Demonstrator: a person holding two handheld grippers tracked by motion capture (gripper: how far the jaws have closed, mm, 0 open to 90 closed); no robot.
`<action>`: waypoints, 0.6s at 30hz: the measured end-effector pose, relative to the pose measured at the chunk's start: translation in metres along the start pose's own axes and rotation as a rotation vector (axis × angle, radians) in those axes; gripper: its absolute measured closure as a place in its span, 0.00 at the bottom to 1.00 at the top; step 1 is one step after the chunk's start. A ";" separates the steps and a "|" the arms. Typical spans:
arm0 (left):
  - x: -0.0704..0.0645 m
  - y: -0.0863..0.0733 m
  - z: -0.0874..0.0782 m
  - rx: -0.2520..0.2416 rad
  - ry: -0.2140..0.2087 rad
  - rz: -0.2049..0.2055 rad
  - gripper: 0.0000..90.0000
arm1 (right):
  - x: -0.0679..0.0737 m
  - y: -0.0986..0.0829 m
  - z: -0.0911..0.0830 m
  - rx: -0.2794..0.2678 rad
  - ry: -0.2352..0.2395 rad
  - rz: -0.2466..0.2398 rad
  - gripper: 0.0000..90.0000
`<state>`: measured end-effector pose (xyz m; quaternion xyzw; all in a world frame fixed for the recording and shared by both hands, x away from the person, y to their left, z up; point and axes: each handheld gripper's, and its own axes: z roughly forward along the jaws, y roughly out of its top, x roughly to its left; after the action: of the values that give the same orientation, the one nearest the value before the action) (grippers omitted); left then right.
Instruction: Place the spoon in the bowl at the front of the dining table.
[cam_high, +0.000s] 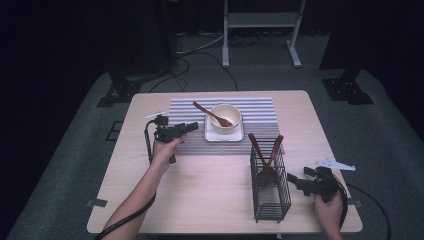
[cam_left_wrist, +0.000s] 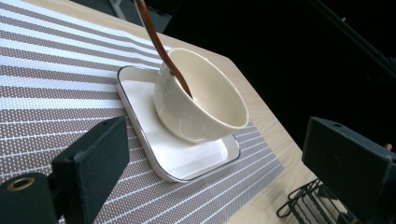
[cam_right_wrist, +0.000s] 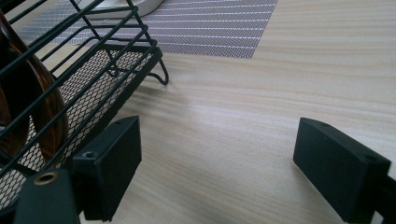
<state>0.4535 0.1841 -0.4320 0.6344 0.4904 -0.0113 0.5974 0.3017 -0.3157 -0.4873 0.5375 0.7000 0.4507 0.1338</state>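
Left gripper view: tool (cam_left_wrist: 219, 172) seemingly faces bowl (cam_left_wrist: 205, 100).

Left gripper (cam_high: 194, 126) held level in the left hand (cam_high: 164, 150), jaws wide apart, forearm extended. Right gripper (cam_high: 291, 178) held in the right hand (cam_high: 328, 207), jaws wide apart

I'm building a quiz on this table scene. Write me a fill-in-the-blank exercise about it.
1. The cream bowl sits on a white square ____.
2. The wooden spoon leans inside the ____.
3. The black wire basket holds ____ wooden utensils.
4. The jaws of the left gripper stand ____, pointing toward the bowl.

Missing words: plate; bowl; two; open
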 end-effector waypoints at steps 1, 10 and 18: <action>0.000 -0.001 -0.001 0.001 -0.001 0.002 0.07 | 0.000 0.000 0.000 0.000 0.000 0.000 0.16; -0.006 -0.005 -0.005 0.020 -0.014 0.031 0.07 | 0.000 0.000 0.000 0.000 -0.002 -0.002 0.16; -0.009 -0.010 -0.007 0.028 -0.006 0.051 0.07 | 0.000 0.000 0.000 0.001 -0.002 -0.002 0.16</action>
<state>0.4384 0.1816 -0.4321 0.6550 0.4721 -0.0050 0.5900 0.3017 -0.3155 -0.4873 0.5374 0.7004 0.4499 0.1347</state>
